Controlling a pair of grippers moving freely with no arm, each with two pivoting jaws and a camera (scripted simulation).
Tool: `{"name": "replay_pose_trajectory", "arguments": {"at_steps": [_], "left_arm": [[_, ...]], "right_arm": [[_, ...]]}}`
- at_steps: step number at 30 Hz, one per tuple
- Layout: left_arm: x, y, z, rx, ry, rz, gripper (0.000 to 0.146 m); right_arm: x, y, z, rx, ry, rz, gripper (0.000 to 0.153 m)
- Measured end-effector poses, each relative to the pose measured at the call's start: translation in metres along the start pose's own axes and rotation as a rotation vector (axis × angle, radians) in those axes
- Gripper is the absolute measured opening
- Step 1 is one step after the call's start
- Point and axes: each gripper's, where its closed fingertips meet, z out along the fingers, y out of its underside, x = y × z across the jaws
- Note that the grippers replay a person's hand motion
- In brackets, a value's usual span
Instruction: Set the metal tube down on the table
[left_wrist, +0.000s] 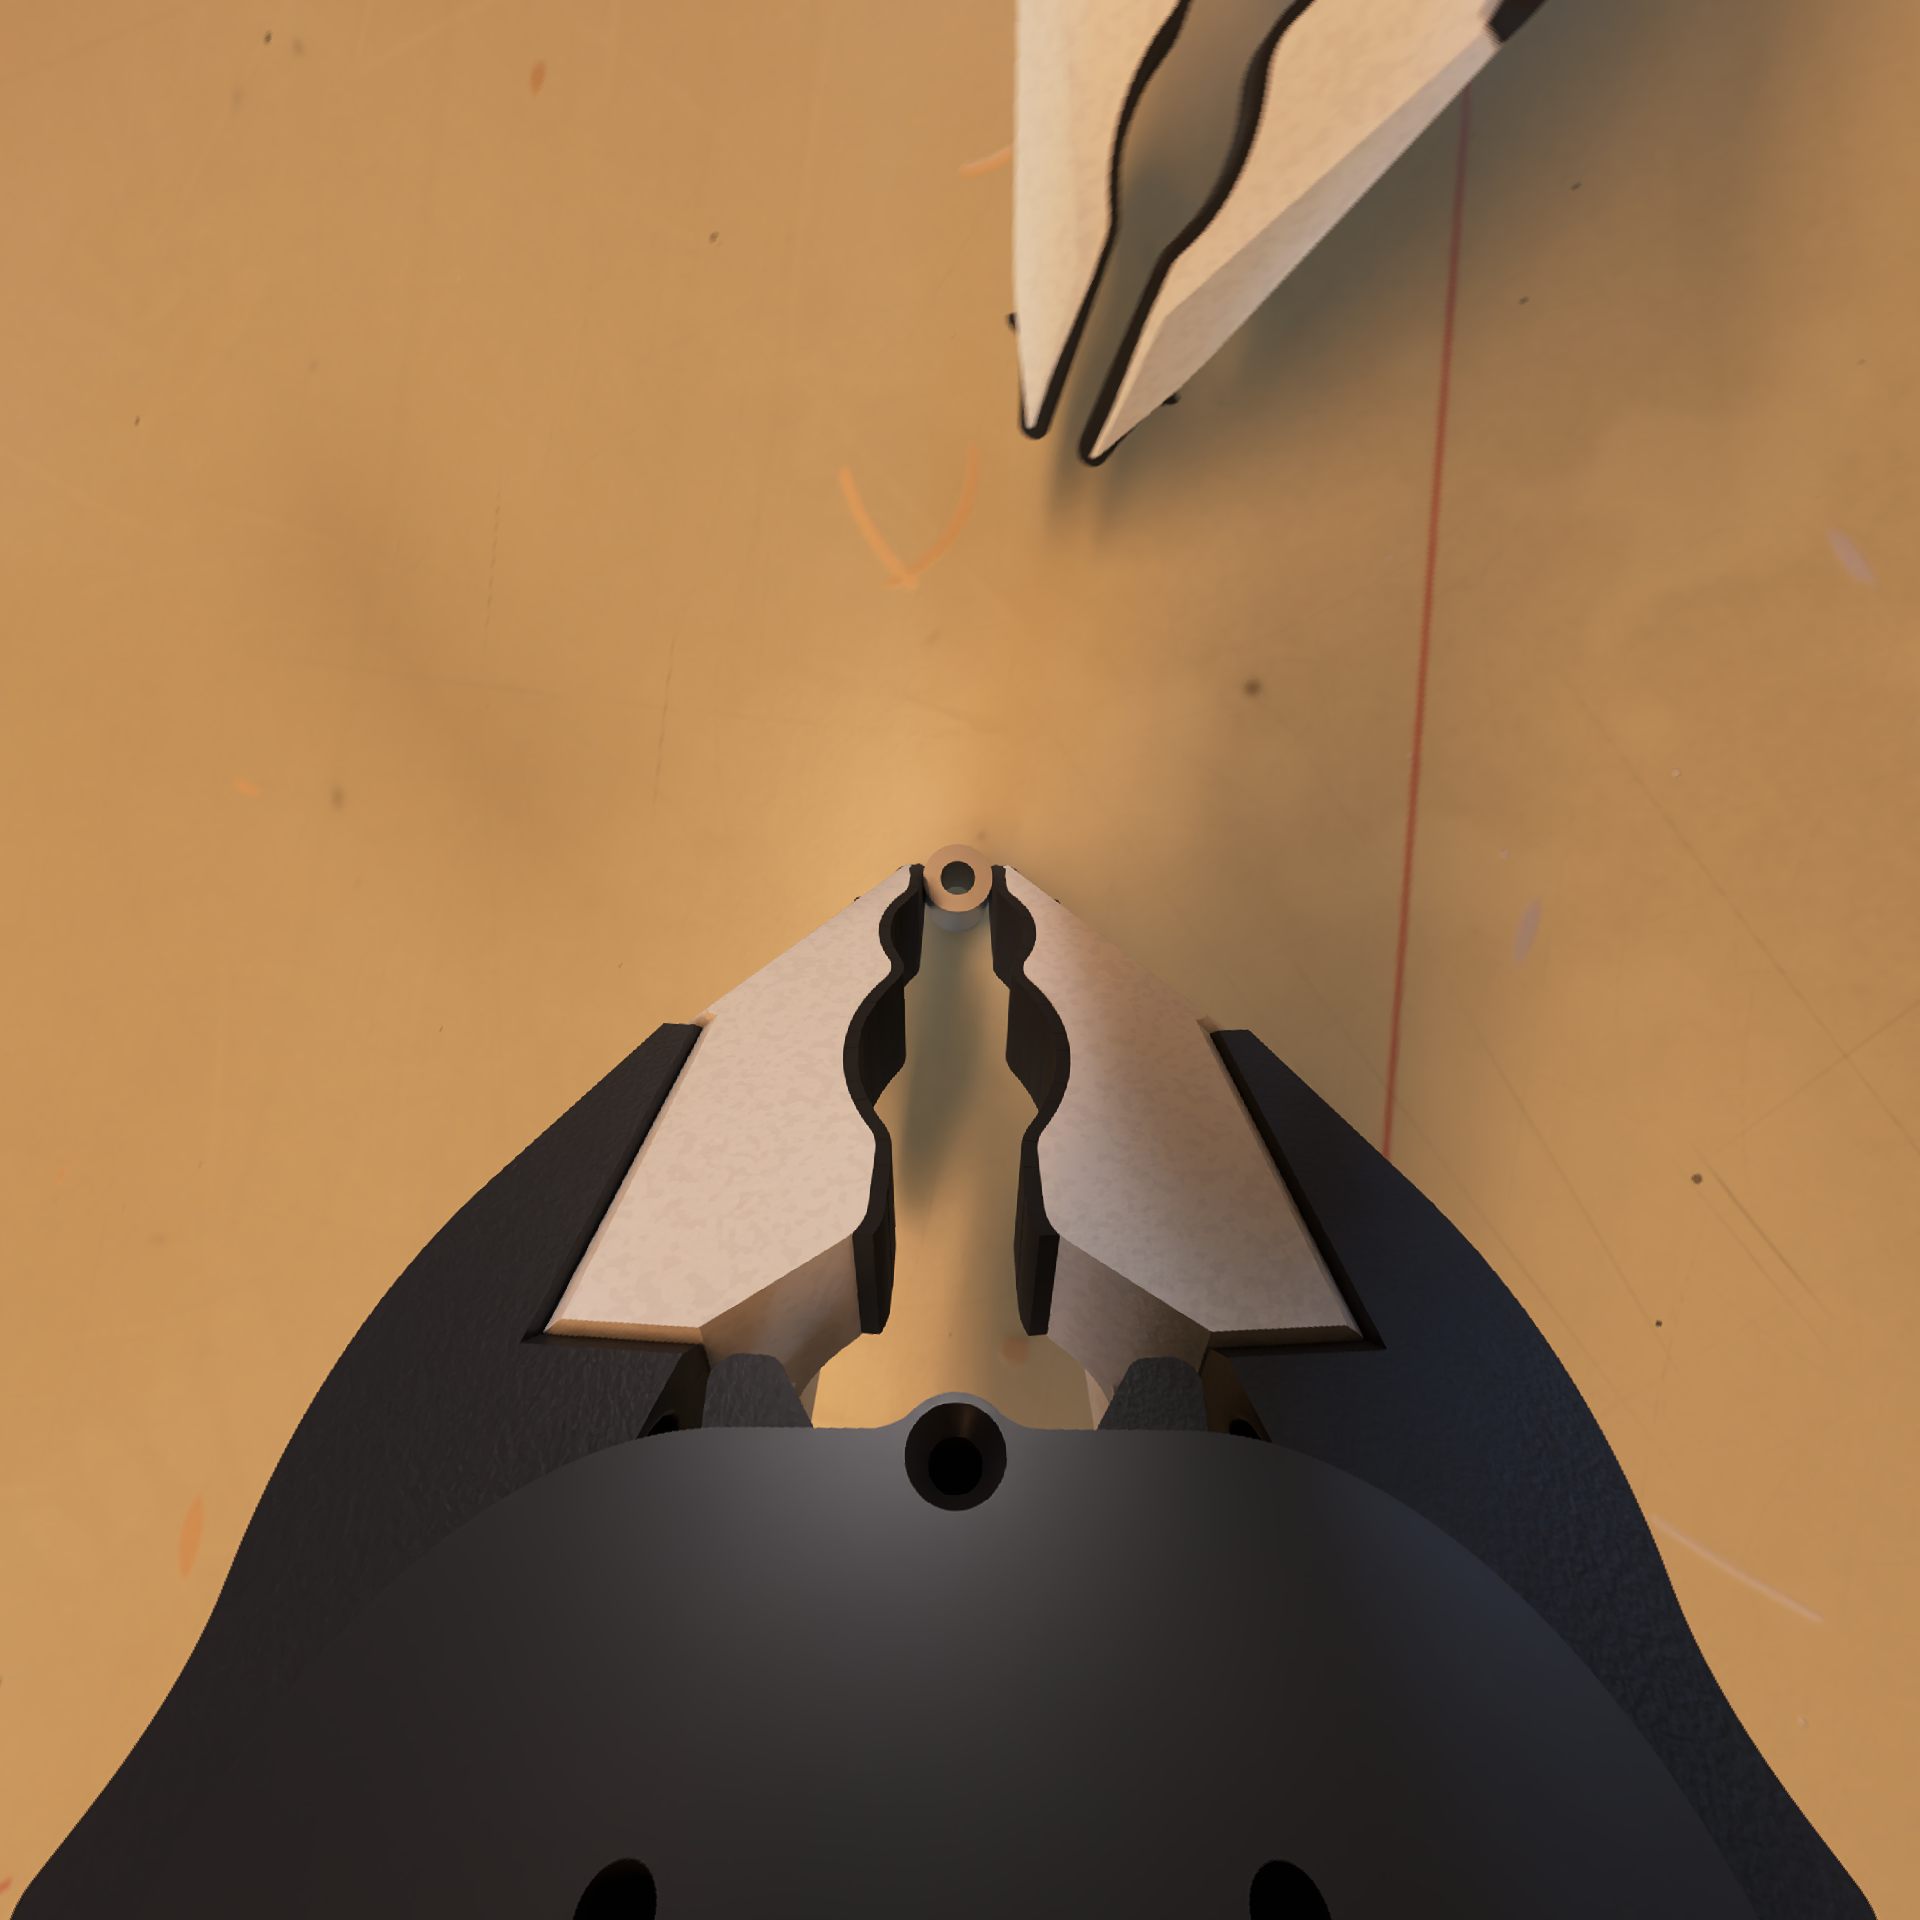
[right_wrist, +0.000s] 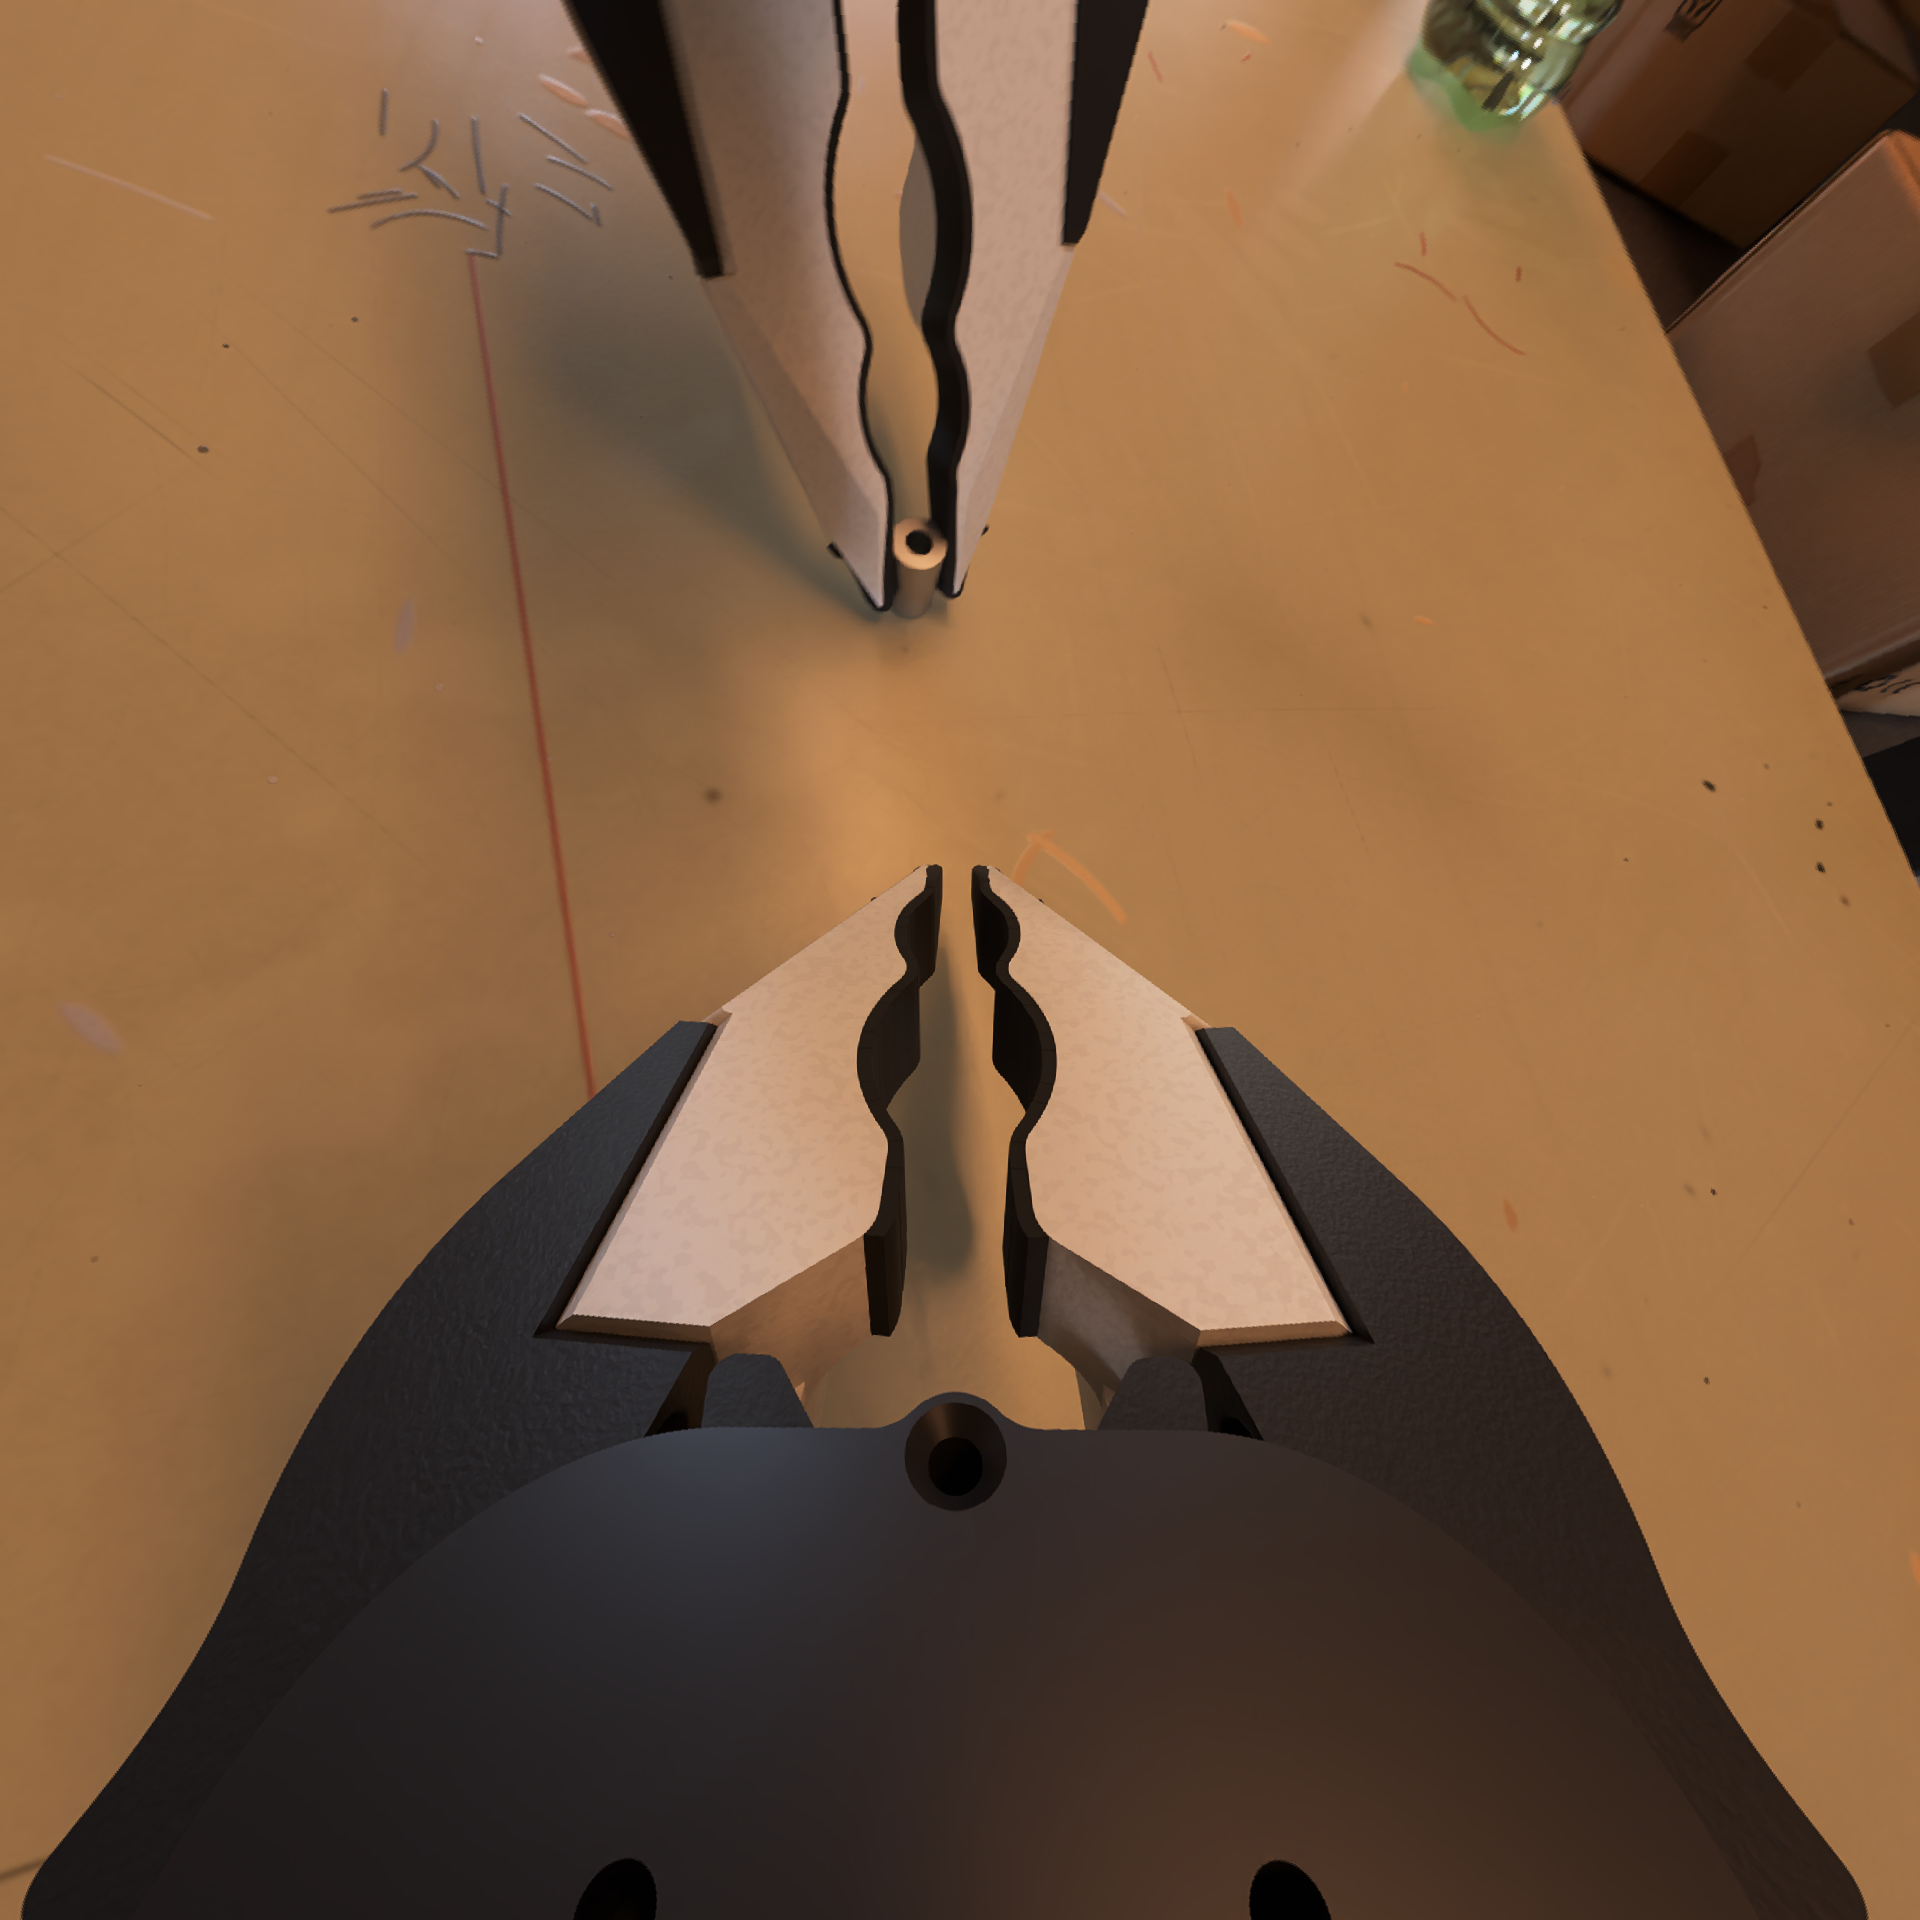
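A short metal tube (left_wrist: 956, 891) stands upright between the tips of my left gripper (left_wrist: 956, 883), which is shut on it. In the right wrist view the tube (right_wrist: 916, 566) reaches down to the brown table (right_wrist: 312, 831) between the left gripper's fingertips (right_wrist: 918, 592). My right gripper (right_wrist: 957, 875) is nearly shut with only a narrow gap and holds nothing. It hangs over the table a short way from the tube, facing the left gripper. It shows in the left wrist view (left_wrist: 1060, 442) at the top, tips down.
A thin red line (right_wrist: 530, 675) runs across the scuffed table. A green glass bottle (right_wrist: 1507, 52) stands at the far right corner. Cardboard boxes (right_wrist: 1808, 312) lie beyond the table's right edge. Grey scratch marks (right_wrist: 468, 177) show at far left.
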Motion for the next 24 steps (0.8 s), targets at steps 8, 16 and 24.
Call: {"name": "replay_pose_trajectory", "arguments": {"at_steps": [8, 16, 24], "left_arm": [[0.018, -0.016, 0.009, 0.105, 0.023, 0.108, 0.012], [0.032, -0.019, 0.010, 0.133, 0.066, 0.157, 0.012], [0.034, -0.021, 0.011, 0.148, 0.095, 0.132, 0.012]], "right_arm": [[-0.014, 0.005, 0.008, -0.016, -0.146, 0.068, 0.005], [-0.022, 0.004, 0.012, -0.035, -0.186, 0.072, 0.005], [-0.023, 0.004, 0.014, -0.046, -0.197, 0.083, 0.005]]}}
